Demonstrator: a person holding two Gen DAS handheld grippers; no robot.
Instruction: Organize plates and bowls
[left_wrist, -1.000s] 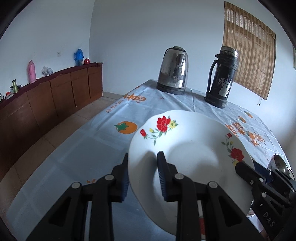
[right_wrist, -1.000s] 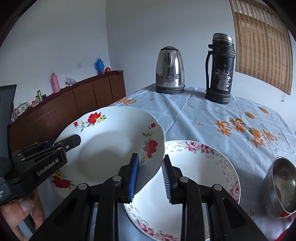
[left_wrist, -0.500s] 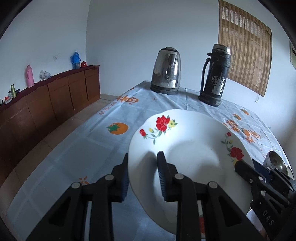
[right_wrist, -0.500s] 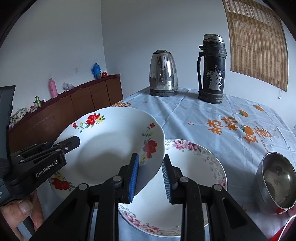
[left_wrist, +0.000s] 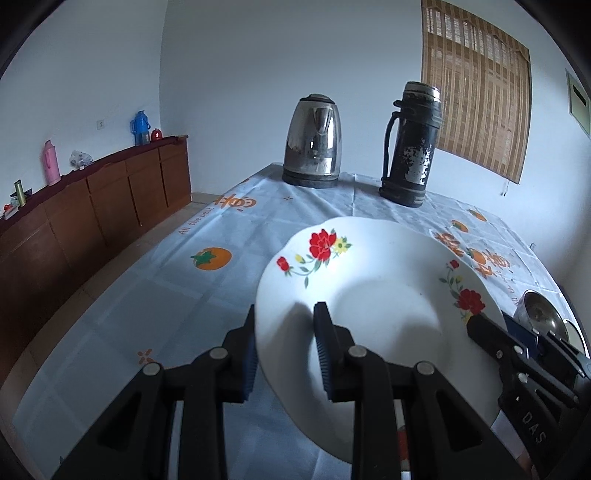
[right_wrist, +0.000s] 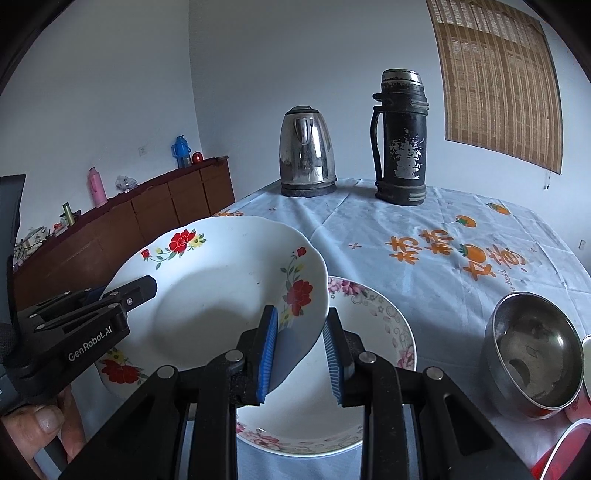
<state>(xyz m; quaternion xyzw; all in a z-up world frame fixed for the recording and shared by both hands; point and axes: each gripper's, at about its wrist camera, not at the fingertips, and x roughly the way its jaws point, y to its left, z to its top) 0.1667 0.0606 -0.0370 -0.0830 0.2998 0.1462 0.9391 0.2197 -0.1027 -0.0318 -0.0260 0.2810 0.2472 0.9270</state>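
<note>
Right wrist view: the right gripper (right_wrist: 301, 347) and left gripper (left_wrist: 284, 350) each clamp opposite rims of the red-flowered plate (right_wrist: 229, 295), held tilted above the pink-flowered plate (right_wrist: 373, 332) beside the steel bowl (right_wrist: 532, 350).

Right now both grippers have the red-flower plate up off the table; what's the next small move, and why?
Probably lower the red-flower plate onto the pink-flower plate to stack them. The left gripper and right gripper each clamp an opposite rim, holding it tilted and partly over the pink one, which lies flat on the table. Level it and centre it first; the steel bowl sits apart.
</note>
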